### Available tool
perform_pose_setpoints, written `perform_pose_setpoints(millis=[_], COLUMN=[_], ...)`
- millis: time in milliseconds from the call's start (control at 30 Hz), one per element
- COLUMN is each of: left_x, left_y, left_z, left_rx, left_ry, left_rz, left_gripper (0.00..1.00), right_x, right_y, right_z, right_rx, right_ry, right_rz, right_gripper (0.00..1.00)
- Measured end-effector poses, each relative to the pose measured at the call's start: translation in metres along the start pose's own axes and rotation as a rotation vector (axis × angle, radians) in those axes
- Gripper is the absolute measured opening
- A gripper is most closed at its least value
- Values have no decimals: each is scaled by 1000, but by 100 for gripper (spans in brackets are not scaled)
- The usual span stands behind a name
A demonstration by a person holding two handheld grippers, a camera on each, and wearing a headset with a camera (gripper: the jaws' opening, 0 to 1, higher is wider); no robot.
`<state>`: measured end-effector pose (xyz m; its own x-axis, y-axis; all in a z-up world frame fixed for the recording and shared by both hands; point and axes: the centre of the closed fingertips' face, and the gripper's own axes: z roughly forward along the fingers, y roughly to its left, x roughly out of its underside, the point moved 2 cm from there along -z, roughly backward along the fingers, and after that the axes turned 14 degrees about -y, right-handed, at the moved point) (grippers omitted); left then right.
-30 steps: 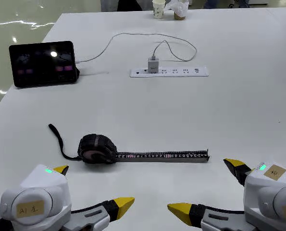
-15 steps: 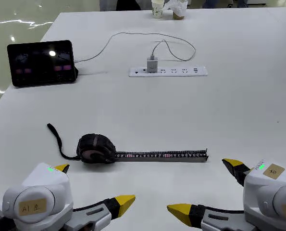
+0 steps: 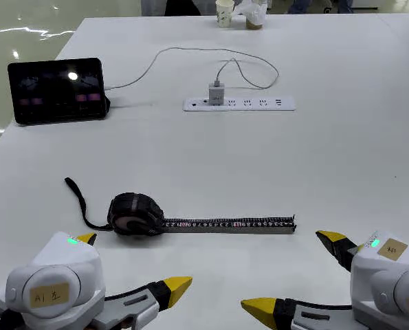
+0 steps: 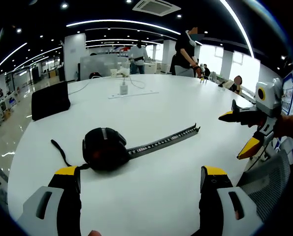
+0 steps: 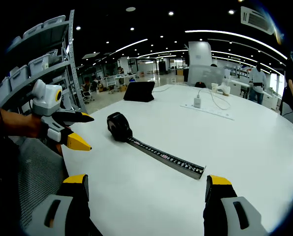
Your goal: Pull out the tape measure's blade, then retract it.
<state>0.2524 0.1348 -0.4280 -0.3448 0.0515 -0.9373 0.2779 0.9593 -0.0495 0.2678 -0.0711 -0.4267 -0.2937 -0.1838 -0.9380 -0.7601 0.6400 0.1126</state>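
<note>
A black tape measure [image 3: 136, 214] lies on the white table [image 3: 259, 158], its blade [image 3: 228, 224] drawn out to the right and flat on the surface, a black wrist strap [image 3: 77, 201] trailing left. In the left gripper view the case [image 4: 104, 148] sits just ahead of the jaws with the blade [image 4: 163, 139] running right. In the right gripper view the blade [image 5: 166, 157] ends between the jaws, case [image 5: 117, 126] farther off. My left gripper [image 3: 132, 262] stands open near the front edge, apart from the case. My right gripper [image 3: 297, 271] is open too, below the blade's tip.
A dark tablet [image 3: 56, 89] stands at the back left. A white power strip [image 3: 238, 104] with a plugged charger and cable lies mid-table. Paper cups [image 3: 225, 12] sit at the far edge. People stand beyond the table [image 4: 185, 49].
The picture has shifted slightly with the head. The tape measure, blade and both grippers keep their places relative to each other.
</note>
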Motion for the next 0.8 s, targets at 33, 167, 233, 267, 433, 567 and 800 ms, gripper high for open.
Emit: perform_pose_setpoints(millis=[33, 167, 233, 267, 433, 567, 800], left_x=[1, 0, 0, 0, 0, 1, 3], left_y=[0, -1, -1, 0, 2, 5, 11], left_z=[1, 4, 5, 6, 10, 14, 19], left_rx=[0, 1, -6, -9, -20, -28, -48], left_ry=[1, 0, -2, -2, -1, 1, 1], left_rz=[-1, -1, -2, -2, -8, -14, -22], left_gripper=[99, 99, 99, 99, 99, 99, 99], right_x=[0, 1, 1, 1, 2, 4, 9], right_y=[0, -2, -4, -4, -10, -14, -20], right_z=[0, 1, 2, 2, 5, 7, 8], right_rx=[-6, -22, -33, -37, -59, -86, -136], right_ry=[0, 3, 2, 2, 11, 30, 65], right_rz=[-1, -7, -9, -13, -17, -28, -65], right_gripper=[99, 99, 99, 99, 99, 99, 94])
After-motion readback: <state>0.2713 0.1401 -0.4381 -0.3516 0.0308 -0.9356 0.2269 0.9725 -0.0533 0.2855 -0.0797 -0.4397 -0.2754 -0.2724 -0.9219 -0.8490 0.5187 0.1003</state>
